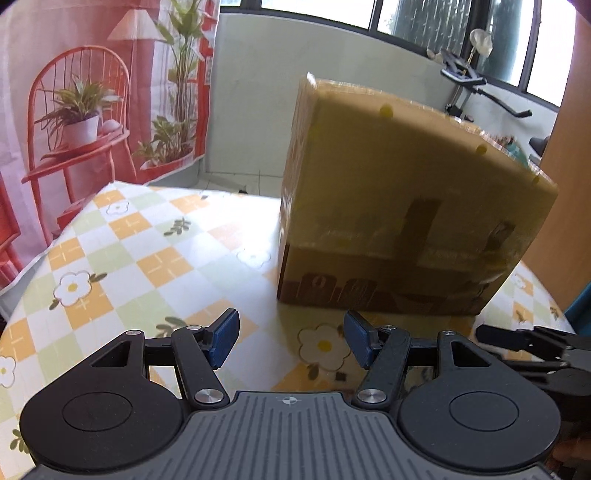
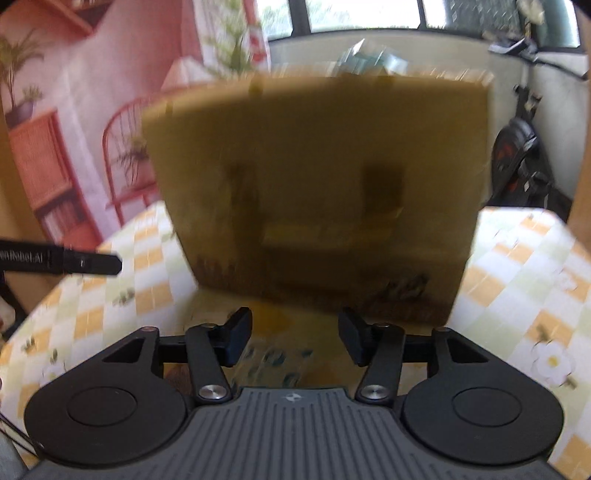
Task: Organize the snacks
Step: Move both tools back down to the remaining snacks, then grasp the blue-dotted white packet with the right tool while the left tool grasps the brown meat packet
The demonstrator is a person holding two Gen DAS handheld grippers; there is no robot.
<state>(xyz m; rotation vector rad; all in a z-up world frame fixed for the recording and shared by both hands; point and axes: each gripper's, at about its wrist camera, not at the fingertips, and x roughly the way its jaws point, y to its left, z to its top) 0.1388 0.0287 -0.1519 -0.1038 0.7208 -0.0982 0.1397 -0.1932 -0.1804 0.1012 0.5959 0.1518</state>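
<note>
Early stage, by the look of it: nothing sorted yet, nothing gripped. Cardboard box [image 1: 413, 206] upright on the worktop [image 1: 155, 251], toward its far right part, tall brown side facing both cameras, tape across that side. Top of the box open or at least loaded: crinkled packet edges, probably the snacks [image 2: 369, 59], poking above the rim in the right wrist view, too blurred to name. None lying loose on the flowered check cloth, none set apart.

Left tongs [image 1: 290, 341] parted to a middling gap, blue pads bare, only cloth between them, short of the box's near bottom edge. Right tongs [image 2: 293, 341] likewise parted, empty, close in front of the box's foot; that view smeared by motion.

Left to do, as a guess: reaching over the rim or tipping the box, lifting packets out, laying them in order.

In the way: the high box wall itself, between both tongs and the contents. The two tools close together, each showing at the edge of the other's view. Around: printed red backdrop [image 1: 74, 110] with chair and plants on the left, windows [image 1: 461, 22] behind, exercise bike [image 2: 517, 147] at the right.
</note>
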